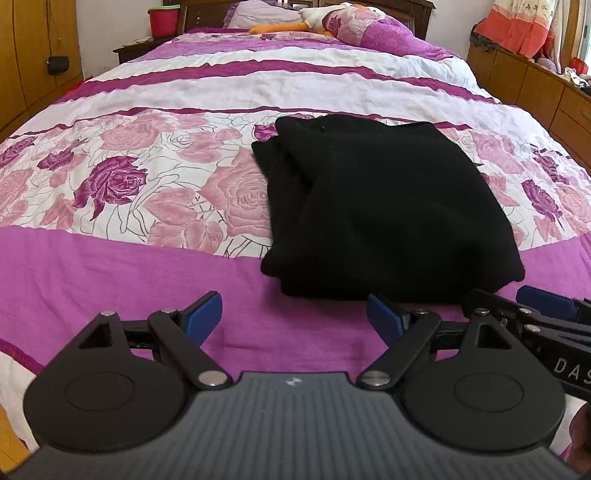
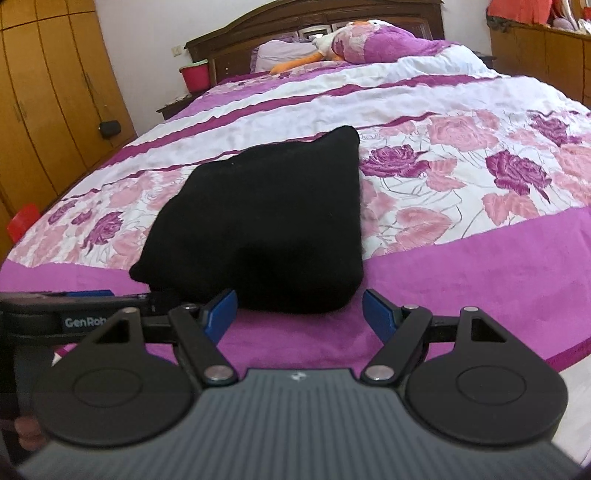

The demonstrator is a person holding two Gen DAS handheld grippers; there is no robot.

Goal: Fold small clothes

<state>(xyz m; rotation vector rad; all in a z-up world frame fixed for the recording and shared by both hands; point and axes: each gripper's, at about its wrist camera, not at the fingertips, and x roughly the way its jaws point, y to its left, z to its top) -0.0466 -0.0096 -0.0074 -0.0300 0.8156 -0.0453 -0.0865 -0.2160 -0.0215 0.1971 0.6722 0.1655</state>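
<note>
A black garment [image 1: 380, 206] lies folded into a thick rectangle on the purple floral bedspread [image 1: 122, 266]; it also shows in the right wrist view [image 2: 266, 221]. My left gripper [image 1: 295, 317] is open and empty, just short of the garment's near edge and left of its middle. My right gripper [image 2: 299, 314] is open and empty, just in front of the garment's near edge. Each gripper shows at the side of the other's view, the right one [image 1: 535, 310] and the left one [image 2: 88, 306].
A plush toy [image 1: 332, 18] and pillows lie by the headboard. Wooden wardrobes [image 2: 44, 96] stand left of the bed and a wooden cabinet [image 1: 532, 85] right of it. A red bucket [image 2: 195, 78] sits on the nightstand.
</note>
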